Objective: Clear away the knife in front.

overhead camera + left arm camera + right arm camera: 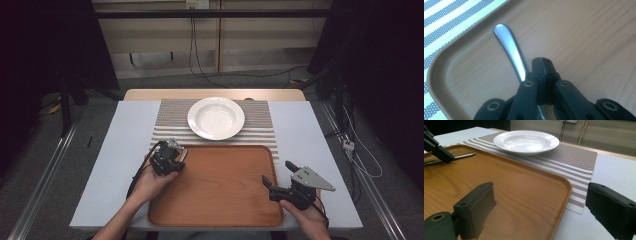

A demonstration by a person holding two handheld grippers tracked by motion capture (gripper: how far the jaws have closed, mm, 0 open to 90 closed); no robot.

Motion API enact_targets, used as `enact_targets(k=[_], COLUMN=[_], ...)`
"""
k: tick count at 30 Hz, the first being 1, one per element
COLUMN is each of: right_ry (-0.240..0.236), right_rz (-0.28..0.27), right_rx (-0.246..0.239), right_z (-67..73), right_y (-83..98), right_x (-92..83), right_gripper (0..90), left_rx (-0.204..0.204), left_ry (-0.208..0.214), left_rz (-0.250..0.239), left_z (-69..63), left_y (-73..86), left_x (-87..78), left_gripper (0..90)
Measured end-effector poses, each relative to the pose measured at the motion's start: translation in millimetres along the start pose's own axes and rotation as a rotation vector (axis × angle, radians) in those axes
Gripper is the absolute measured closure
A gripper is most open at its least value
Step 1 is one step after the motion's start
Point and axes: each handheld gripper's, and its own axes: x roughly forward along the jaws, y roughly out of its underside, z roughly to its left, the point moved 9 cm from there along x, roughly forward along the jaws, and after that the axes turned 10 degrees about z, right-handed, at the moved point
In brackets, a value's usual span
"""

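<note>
A metal utensil handle (pixel 510 47) lies flat in the far left corner of the brown wooden tray (pixel 220 200). My left gripper (pixel 541 60) is shut over that corner, its jaws pressed together with nothing between the tips. The handle runs under and to the left of them, and I cannot tell whether they touch it. In the high view the left gripper (pixel 170 159) points down at the tray. From the right gripper view its tip (pixel 447 157) rests at the handle (pixel 464 155). My right gripper (pixel 276 171) (pixel 541 192) stands open and empty over the tray's right edge.
An empty white deep plate (pixel 216 118) sits on a striped placemat (pixel 260 131) just beyond the tray. The tray's raised rim (pixel 439 65) curves around the utensil. White table surface (pixel 125 150) lies at both sides.
</note>
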Motion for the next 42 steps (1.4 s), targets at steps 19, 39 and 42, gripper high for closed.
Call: enact_targets(k=[19,39,42], right_ry=[0.000,-0.001,-0.001], right_rz=[0.001,-0.001,-0.002], right_rx=[0.003,0.001,0.003], right_z=[-0.1,0.3,0.2], right_y=[-0.4,-0.9,-0.9], right_x=[0.1,0.6,0.4], right_gripper=[8.6,8.5,8.5], left_rx=[-0.022,-0.017,-0.026], left_ry=[-0.041,-0.076,-0.084], left_rz=[0.023,0.035,0.032], left_z=[9.5,15.4,16.6], left_y=[8.9,15.1,15.7], left_x=[-4.6,-7.9,-8.0], left_gripper=[90.0,90.0,90.0])
